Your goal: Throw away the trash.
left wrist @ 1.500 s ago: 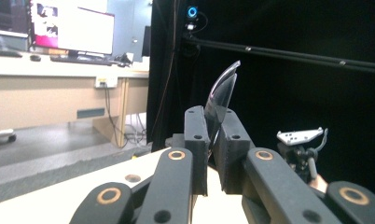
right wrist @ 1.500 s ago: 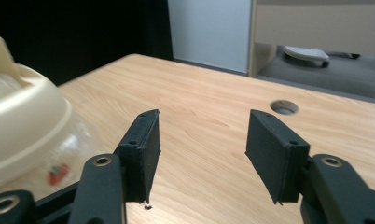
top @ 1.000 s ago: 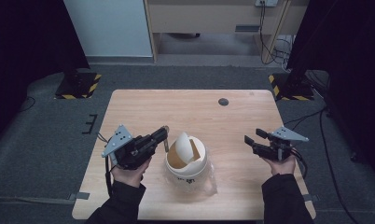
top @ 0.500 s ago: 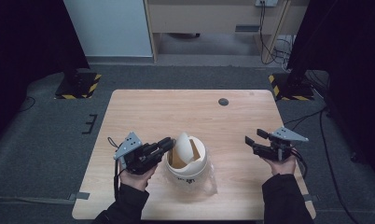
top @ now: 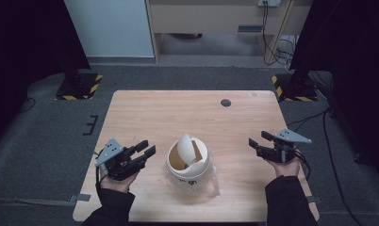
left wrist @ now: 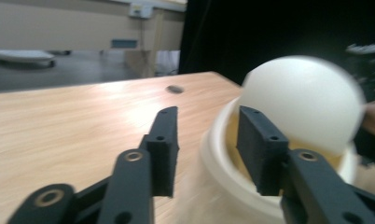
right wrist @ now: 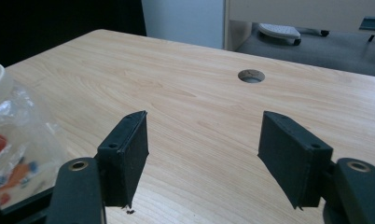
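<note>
A small white bin [top: 187, 165] stands at the table's near middle, and its domed swing lid [top: 184, 147] is tipped up on edge in the opening. In the left gripper view the lid [left wrist: 302, 98] rises over the bin's rim [left wrist: 218, 154] just ahead. My left gripper [top: 147, 147] lies to the left of the bin and clear of it. Its jaws have just been opening and nothing is between them [left wrist: 208, 116]. My right gripper [top: 257, 139] hovers open and empty to the right of the bin, over bare wood [right wrist: 204, 121].
A crumpled clear plastic bag [top: 204, 181] lies around the bin's base, with printed colours showing through the bag [right wrist: 17, 140]. A round cable hole [top: 226, 102] sits near the table's far edge. Dark floor surrounds the wooden table [top: 145, 113].
My left gripper has drawn back from the bin's rim, leftward and toward the person, and its jaws have gone from shut to open. The right gripper and the bin have stayed put.
</note>
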